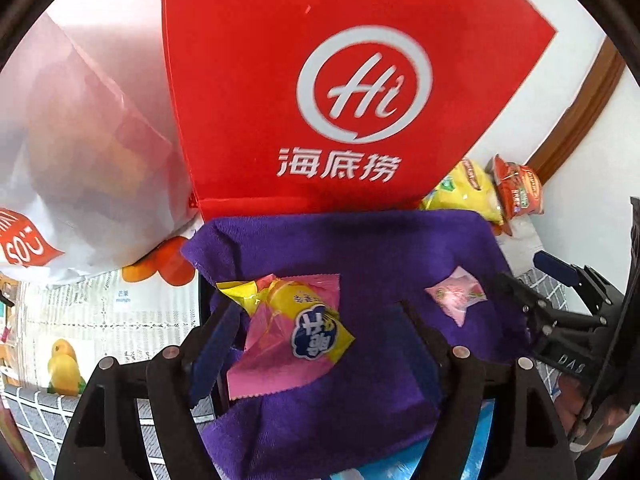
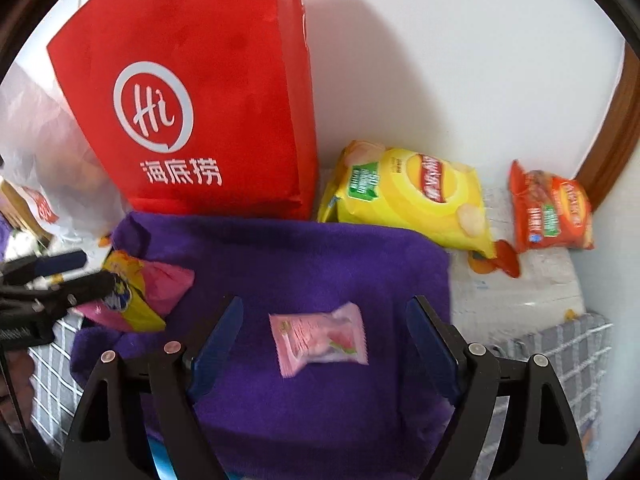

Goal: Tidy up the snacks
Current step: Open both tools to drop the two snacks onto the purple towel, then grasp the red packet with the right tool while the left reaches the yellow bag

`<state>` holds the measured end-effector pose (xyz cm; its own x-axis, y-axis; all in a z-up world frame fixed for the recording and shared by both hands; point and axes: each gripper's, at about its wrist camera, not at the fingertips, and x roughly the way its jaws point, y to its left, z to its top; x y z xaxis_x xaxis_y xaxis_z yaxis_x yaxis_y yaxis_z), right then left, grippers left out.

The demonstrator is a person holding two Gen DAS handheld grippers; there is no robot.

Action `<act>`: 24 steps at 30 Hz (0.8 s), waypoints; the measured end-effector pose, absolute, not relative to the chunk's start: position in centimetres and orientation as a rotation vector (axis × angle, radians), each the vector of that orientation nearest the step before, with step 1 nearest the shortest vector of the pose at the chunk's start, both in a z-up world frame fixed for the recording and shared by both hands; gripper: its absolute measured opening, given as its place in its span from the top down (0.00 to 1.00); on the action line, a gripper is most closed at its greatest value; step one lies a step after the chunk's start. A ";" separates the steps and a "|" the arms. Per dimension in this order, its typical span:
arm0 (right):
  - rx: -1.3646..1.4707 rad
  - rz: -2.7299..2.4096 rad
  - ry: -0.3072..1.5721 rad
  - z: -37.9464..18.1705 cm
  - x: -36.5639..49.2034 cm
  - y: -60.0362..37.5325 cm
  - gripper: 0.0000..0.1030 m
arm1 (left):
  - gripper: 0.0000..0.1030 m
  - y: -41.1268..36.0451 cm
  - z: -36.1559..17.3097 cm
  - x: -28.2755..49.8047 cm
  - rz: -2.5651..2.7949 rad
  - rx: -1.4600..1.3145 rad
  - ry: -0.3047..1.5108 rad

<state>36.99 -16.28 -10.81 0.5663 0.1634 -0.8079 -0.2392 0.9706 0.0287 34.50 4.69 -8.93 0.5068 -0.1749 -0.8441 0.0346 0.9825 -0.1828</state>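
Worktop against a white wall, covered with a fruit-print sheet and a grid-check cloth; brown wood trim at the far right corner. A purple towel [image 2: 288,280] lies spread in the middle and carries two snacks.

Left to right. White plastic bag [image 1: 80,152] at far left. Red paper bag [image 1: 320,92] upright behind the towel, touching its far edge. On the towel's left part: pink-and-yellow snack packet [image 1: 288,328], long axis running diagonally, far-left corner to near-right. The left hand-held gripper [image 1: 320,332] has its fingers apart, one on each side of this packet; the left blue pad overlaps the packet's left edge in the left wrist view, and I cannot tell whether it touches. The packet appears to rest on the towel, not pinched.

On the towel's right part: small pink candy packet [image 2: 318,338], long axis roughly across the jaw line, slightly tilted. The right hand-held gripper [image 2: 324,340] stands open, straddling it with clear gaps on both sides. Each hand is nearest its own packet; the two packets are well apart.

Behind the towel's right corner: yellow chip bag [image 2: 412,196], lying flat, then a red chip bag [image 2: 552,212] near the wall corner.

Judgement: both snacks look set down. Open room is to the right, on bare sheet between towel edge and chip bags; the rear is blocked by the red paper bag.
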 end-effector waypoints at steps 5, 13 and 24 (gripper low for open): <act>-0.138 0.162 0.903 -9.1 34.2 -16.9 0.19 | 0.25 4.6 -6.7 32.7 -0.159 -0.128 0.988; -0.103 0.180 0.804 -6.3 28.9 -18.7 0.19 | 0.25 3.8 -3.4 30.2 -0.180 -0.133 0.917; 0.012 0.241 0.806 -5.4 23.8 -21.0 0.19 | 0.25 4.0 -1.9 23.4 -0.168 -0.163 0.895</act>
<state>23.82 -20.96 -5.40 0.6669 0.2176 -0.7126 -0.2088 0.9727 0.1016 23.44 3.95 -1.91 0.6139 -0.2125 -0.7602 0.0768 0.9746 -0.2104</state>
